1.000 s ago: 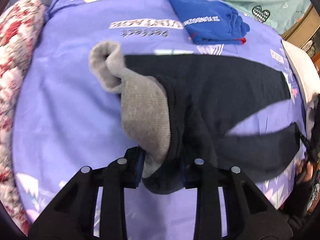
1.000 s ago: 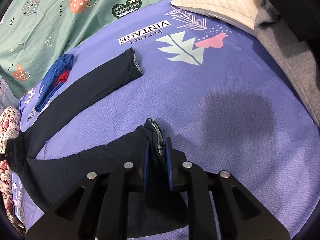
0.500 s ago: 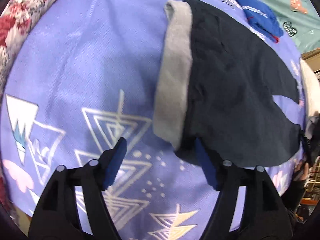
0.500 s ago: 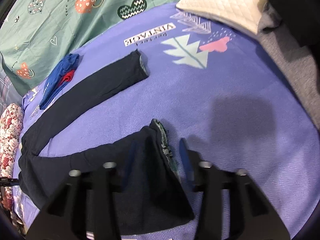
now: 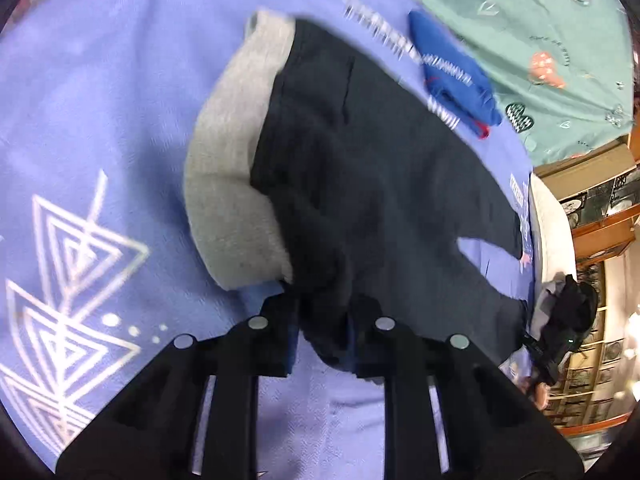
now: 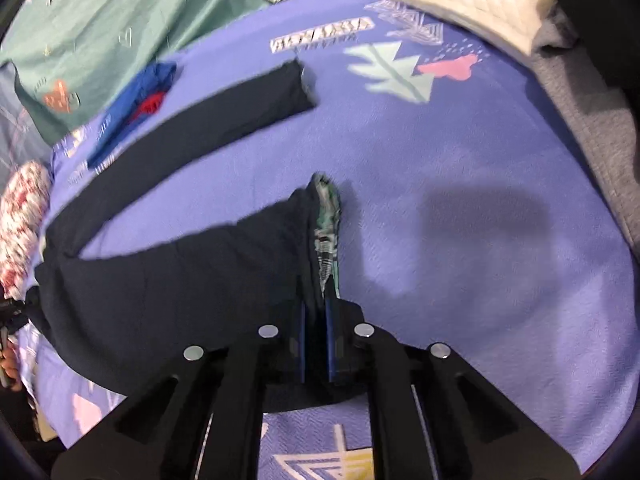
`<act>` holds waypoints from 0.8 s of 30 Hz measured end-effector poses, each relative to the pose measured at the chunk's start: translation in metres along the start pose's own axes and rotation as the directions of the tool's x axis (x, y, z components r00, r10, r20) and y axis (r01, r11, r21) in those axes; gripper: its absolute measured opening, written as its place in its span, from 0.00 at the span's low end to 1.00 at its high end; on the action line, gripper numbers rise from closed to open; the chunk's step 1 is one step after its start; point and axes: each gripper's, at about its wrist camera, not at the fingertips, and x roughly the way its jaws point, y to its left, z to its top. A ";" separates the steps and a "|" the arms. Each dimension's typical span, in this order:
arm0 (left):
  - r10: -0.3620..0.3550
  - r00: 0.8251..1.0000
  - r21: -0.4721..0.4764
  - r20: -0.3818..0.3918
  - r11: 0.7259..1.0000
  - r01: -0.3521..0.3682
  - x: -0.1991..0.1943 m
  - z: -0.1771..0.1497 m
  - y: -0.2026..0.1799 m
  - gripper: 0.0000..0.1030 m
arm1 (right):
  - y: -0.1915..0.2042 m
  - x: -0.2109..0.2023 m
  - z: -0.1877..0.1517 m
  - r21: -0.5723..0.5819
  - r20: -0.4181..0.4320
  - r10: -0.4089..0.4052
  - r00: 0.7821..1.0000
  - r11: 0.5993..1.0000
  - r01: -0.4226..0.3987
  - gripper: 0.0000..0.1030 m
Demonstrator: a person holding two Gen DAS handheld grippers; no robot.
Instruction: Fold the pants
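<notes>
- Half a second ago both grippers stood open; now your left gripper (image 5: 324,332) has closed on the pants (image 5: 372,184) at the waist corner, and your right gripper (image 6: 316,340) pinches the near leg's hem.
- Pants lie spread on the bedspread (image 6: 460,208), legs apart; the fold can begin.
- Both grippers sit low, pointing along the fabric.

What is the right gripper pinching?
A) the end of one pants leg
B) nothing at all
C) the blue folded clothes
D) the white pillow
A: the right gripper has its fingers shut on the cuff of the nearer leg of the dark pants, where the patterned lining shows, while the blue folded clothes and white pillow lie far off.
</notes>
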 end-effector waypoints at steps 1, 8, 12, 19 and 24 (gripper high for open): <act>-0.004 1.000 0.014 0.018 1.000 0.004 -0.006 -0.002 -0.004 0.18 | -0.003 -0.008 0.003 0.013 0.022 0.021 1.000 1.000 -0.021 0.07; -0.101 0.985 0.041 0.141 0.994 0.096 -0.073 -0.014 -0.021 0.17 | 0.010 -0.062 0.022 0.005 0.095 0.143 0.985 0.990 -0.144 0.06; -0.054 0.994 -0.004 0.099 0.999 0.054 -0.068 -0.026 -0.002 0.15 | 0.012 -0.066 0.027 0.005 0.081 0.110 0.991 0.994 -0.111 0.06; -0.034 0.999 -0.117 -0.021 0.993 0.031 -0.018 -0.038 0.035 0.45 | -0.010 -0.018 0.008 0.063 -0.043 -0.025 0.999 0.998 0.028 0.33; -0.034 0.999 -0.123 0.006 0.992 0.035 -0.008 -0.033 0.024 0.76 | -0.015 -0.021 -0.005 0.065 -0.036 -0.012 0.999 0.998 0.014 0.48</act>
